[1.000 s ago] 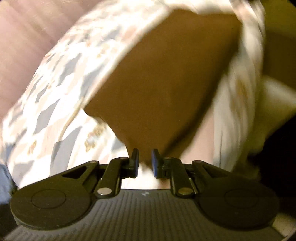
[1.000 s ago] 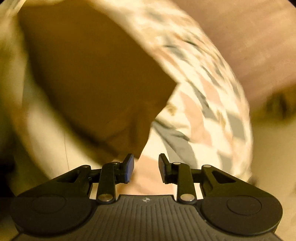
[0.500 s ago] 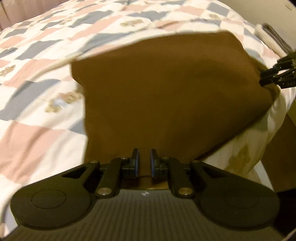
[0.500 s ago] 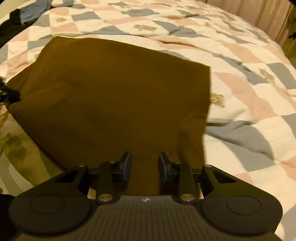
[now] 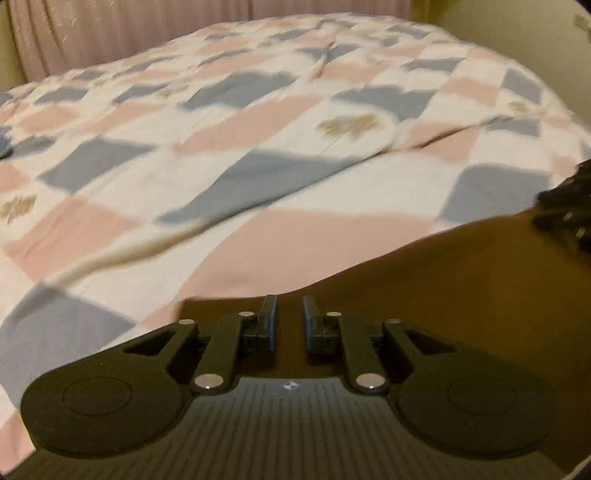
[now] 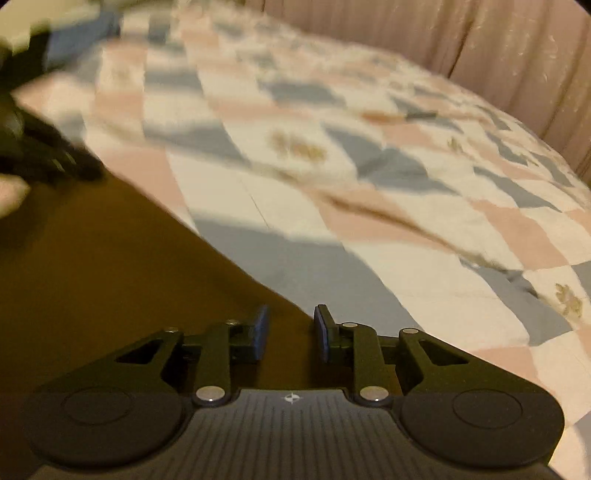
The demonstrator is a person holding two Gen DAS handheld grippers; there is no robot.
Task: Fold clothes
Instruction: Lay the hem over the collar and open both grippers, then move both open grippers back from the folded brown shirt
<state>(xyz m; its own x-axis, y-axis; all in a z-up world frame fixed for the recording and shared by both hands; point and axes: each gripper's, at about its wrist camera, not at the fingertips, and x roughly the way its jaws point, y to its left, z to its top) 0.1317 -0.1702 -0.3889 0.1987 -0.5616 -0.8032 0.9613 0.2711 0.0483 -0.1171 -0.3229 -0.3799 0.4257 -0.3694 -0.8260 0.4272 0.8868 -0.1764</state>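
A brown garment [image 5: 461, 280] lies on the checked bedspread, at the lower right of the left wrist view and the lower left of the right wrist view [image 6: 92, 266]. My left gripper [image 5: 290, 314] sits at the garment's near left corner, its jaws close together with brown cloth between them. My right gripper [image 6: 290, 325] sits at the near right corner, jaws a little wider, cloth between them. Each gripper shows blurred at the edge of the other's view: the right one [image 5: 569, 210] and the left one [image 6: 44, 155].
The bed has a pink, grey and white checked bedspread [image 5: 258, 129] with ridges and wrinkles. Pink curtains [image 6: 480, 48] hang behind the bed. A blue and dark pile of clothes [image 6: 74, 29] lies at the far left of the right wrist view.
Both grippers have swung forward and down with the brown garment. It hung in front of the cameras a second ago; now it stretches low over the bedspread between the two grippers.
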